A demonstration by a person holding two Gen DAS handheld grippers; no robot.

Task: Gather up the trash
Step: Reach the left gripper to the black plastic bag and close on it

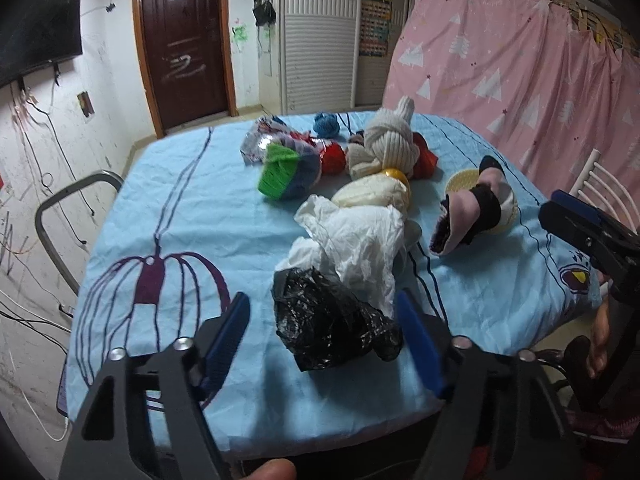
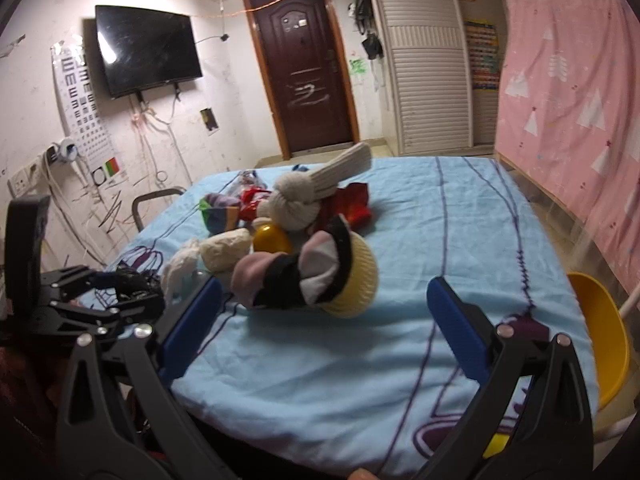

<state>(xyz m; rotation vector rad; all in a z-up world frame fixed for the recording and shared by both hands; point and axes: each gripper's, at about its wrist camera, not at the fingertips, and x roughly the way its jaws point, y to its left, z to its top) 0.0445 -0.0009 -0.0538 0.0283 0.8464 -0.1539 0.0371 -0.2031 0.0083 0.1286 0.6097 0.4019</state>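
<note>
We hold the left gripper [image 1: 322,336] with its jaws wide apart around a crumpled black bag [image 1: 332,320] near the table's [image 1: 192,208] front edge, white paper [image 1: 356,236] just behind it. Our right gripper [image 2: 324,320], jaws also apart and empty, faces a pink-and-black sock [image 2: 288,276] resting on a yellow cup [image 2: 358,280].

The right hand-held gripper [image 2: 324,322] hangs with jaws spread wide over the near edge of the blue-clothed surface [image 2: 420,240]. At twelve o'clock of it a pink-and-black sock [image 2: 288,276] lies against a yellow ribbed cup [image 2: 358,280]. At nine o'clock the left hand-held gripper [image 2: 108,280] touches a black bag [image 2: 136,282].
</note>
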